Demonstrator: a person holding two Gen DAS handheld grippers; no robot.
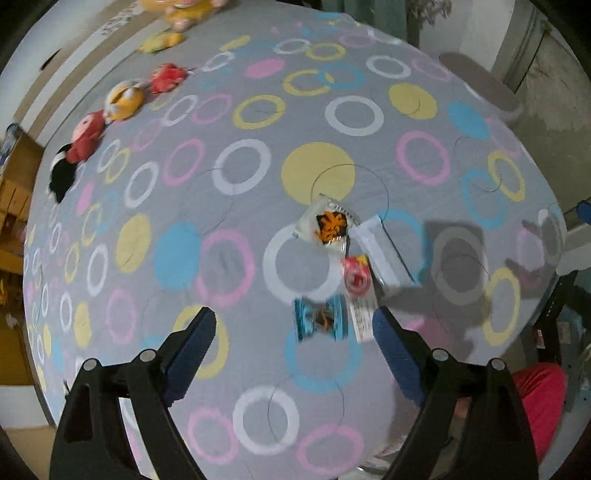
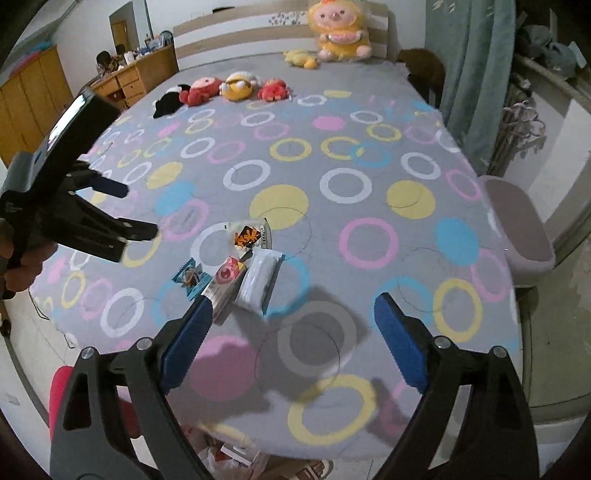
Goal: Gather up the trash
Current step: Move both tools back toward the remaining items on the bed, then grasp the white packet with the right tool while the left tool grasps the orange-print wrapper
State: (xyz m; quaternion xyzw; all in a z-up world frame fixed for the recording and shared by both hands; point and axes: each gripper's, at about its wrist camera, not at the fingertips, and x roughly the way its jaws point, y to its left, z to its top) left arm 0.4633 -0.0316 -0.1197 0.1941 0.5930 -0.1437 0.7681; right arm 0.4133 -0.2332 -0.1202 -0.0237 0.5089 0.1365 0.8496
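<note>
Several wrappers lie together on the bed's circle-patterned cover [image 1: 240, 229]: a clear packet with an orange print [image 1: 328, 223] [image 2: 248, 236], a white packet [image 1: 384, 254] [image 2: 258, 278], a red and pink wrapper [image 1: 356, 277] [image 2: 227, 275] and a blue wrapper [image 1: 320, 319] [image 2: 188, 278]. My left gripper [image 1: 295, 325] is open and empty, hovering just short of the blue wrapper; it also shows at the left of the right wrist view [image 2: 142, 210]. My right gripper [image 2: 291, 314] is open and empty, above the cover just right of the pile.
Plush toys [image 2: 236, 86] line the far side of the bed, with a big yellow doll [image 2: 341, 33] at the headboard. A purple stool [image 2: 517, 229] stands at the right edge. Wooden cabinets [image 2: 33, 96] stand at the left. A plastic bag [image 2: 229, 458] lies on the floor below.
</note>
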